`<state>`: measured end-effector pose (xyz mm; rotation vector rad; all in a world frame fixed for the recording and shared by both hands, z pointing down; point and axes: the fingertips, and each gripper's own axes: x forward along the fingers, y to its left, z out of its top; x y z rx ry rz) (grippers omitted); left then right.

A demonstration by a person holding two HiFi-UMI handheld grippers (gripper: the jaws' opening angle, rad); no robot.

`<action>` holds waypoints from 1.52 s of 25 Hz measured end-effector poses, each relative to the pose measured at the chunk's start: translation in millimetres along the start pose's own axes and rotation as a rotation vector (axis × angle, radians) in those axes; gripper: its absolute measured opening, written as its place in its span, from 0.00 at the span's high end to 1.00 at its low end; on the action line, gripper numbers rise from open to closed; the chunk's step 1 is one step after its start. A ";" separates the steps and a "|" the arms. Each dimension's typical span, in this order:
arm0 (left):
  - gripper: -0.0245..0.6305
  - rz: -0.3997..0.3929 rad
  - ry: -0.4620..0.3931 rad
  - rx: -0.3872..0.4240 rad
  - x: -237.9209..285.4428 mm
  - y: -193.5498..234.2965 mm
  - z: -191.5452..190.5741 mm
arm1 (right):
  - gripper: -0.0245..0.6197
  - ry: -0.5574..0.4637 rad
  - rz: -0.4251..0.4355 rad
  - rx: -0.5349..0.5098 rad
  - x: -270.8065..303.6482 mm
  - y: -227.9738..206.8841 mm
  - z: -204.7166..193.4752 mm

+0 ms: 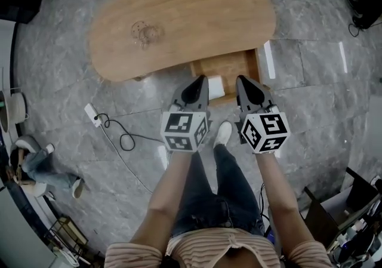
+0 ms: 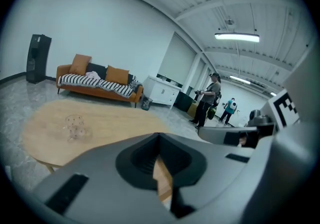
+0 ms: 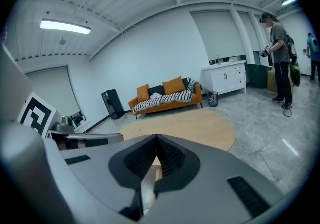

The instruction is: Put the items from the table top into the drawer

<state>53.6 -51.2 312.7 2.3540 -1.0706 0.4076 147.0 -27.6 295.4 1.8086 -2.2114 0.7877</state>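
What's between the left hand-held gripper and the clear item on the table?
Only bare tabletop lies between the left hand-held gripper and the clear item; the head view and left gripper view both show it.

We can read no words, numbers or brand names anywhere. The only signs are black-and-white square markers on the cube [image 1: 185,131] of the left gripper [image 1: 200,82] and on that of the right gripper [image 1: 242,82]; they carry no letters.
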 end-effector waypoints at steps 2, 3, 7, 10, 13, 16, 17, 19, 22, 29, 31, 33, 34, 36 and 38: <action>0.94 -0.007 -0.018 0.020 -7.5 -5.2 10.1 | 0.95 -0.029 0.009 -0.007 -7.0 6.0 12.0; 0.94 -0.009 -0.025 0.030 -11.3 -8.0 15.2 | 0.95 -0.045 0.013 -0.011 -10.8 8.7 18.2; 0.94 -0.023 -0.064 0.071 -28.1 -18.6 39.2 | 0.95 -0.105 0.027 -0.022 -25.7 19.8 43.4; 0.94 -0.034 -0.103 0.110 -41.8 -29.4 58.4 | 0.95 -0.147 0.039 -0.033 -39.6 27.5 61.6; 0.94 -0.048 -0.139 0.144 -53.1 -44.3 73.9 | 0.95 -0.187 0.051 -0.071 -55.8 33.3 77.8; 0.94 -0.060 -0.168 0.164 -63.8 -54.2 87.6 | 0.95 -0.221 0.058 -0.110 -69.2 41.9 93.3; 0.94 -0.062 -0.177 0.170 -67.7 -55.5 92.1 | 0.95 -0.232 0.059 -0.119 -72.6 45.4 98.2; 0.94 -0.064 -0.196 0.180 -75.2 -58.1 100.4 | 0.95 -0.253 0.060 -0.138 -79.4 51.8 106.7; 0.94 -0.068 -0.226 0.199 -86.1 -65.2 112.0 | 0.95 -0.282 0.068 -0.151 -91.2 58.1 116.4; 0.94 -0.072 -0.287 0.225 -113.8 -76.9 132.8 | 0.95 -0.336 0.080 -0.145 -117.1 71.1 130.8; 0.94 -0.071 -0.297 0.229 -120.6 -79.7 135.4 | 0.95 -0.355 0.081 -0.144 -124.9 72.8 135.4; 0.94 -0.069 -0.305 0.235 -127.3 -83.0 136.4 | 0.95 -0.372 0.083 -0.146 -133.8 74.1 139.0; 0.94 -0.068 -0.310 0.237 -130.4 -85.0 136.9 | 0.95 -0.380 0.085 -0.147 -138.5 74.2 140.5; 0.94 -0.065 -0.320 0.240 -136.1 -90.3 138.3 | 0.95 -0.394 0.089 -0.148 -148.5 73.3 143.2; 0.94 -0.061 -0.331 0.240 -141.3 -96.3 139.9 | 0.95 -0.405 0.093 -0.148 -158.6 71.8 145.6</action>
